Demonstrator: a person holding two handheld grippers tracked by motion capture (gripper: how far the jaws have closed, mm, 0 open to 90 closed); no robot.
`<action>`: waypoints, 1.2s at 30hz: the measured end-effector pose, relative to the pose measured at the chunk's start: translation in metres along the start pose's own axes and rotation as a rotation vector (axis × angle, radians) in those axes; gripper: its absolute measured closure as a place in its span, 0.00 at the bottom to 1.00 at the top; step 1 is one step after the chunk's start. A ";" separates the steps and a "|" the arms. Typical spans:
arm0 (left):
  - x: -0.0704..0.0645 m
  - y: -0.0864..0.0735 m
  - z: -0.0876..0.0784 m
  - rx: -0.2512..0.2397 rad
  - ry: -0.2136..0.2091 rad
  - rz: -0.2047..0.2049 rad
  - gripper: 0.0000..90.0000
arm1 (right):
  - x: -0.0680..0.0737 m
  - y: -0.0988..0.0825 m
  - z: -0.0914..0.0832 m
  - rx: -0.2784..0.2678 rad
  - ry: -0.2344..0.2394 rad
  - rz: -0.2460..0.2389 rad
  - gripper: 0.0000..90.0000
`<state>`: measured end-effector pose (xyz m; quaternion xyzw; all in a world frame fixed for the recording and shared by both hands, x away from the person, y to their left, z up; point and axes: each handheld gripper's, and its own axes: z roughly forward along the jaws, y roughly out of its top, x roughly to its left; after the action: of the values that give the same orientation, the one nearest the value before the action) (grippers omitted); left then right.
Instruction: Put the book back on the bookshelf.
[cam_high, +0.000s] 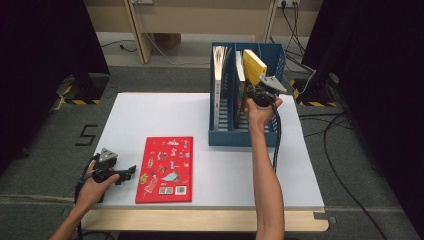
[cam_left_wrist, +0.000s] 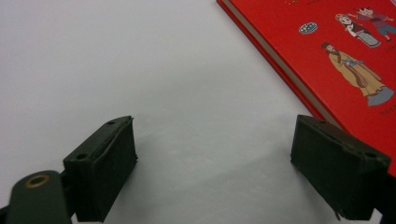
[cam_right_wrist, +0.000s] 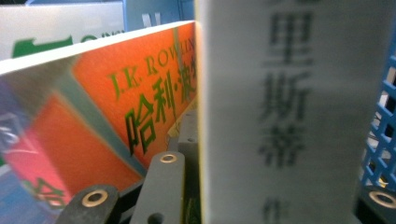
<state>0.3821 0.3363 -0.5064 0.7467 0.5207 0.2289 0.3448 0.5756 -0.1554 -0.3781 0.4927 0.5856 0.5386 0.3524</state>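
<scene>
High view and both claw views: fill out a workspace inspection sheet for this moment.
Surface: white table top, bare around the things.
Job's things: yellow book tilted in the right bay of the blue file rack; other books stand in the rack; red book lies flat.
Clutter: nothing seen.
Grippers: right claw shut on the yellow book; left claw open, low over the table beside the red book.
Cables: one trails from each claw; more on the floor, right.
Surroundings: black curtains, grey floor.

White table (cam_high: 150, 112) w/ red book (cam_high: 165, 169), blue file rack (cam_high: 222, 135).
</scene>
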 end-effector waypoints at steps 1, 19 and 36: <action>0.000 0.000 0.000 -0.001 0.001 0.001 0.14 | 0.000 -0.001 0.001 0.002 -0.003 0.003 0.82; 0.000 0.000 0.000 -0.001 0.001 0.001 0.15 | 0.001 -0.008 0.004 0.168 0.031 -0.070 0.80; 0.000 0.000 0.000 0.001 0.000 0.000 0.14 | 0.000 -0.012 -0.026 0.217 0.089 -0.085 0.74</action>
<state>0.3821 0.3363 -0.5064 0.7467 0.5209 0.2286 0.3448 0.5488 -0.1616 -0.3849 0.4781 0.6759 0.4781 0.2933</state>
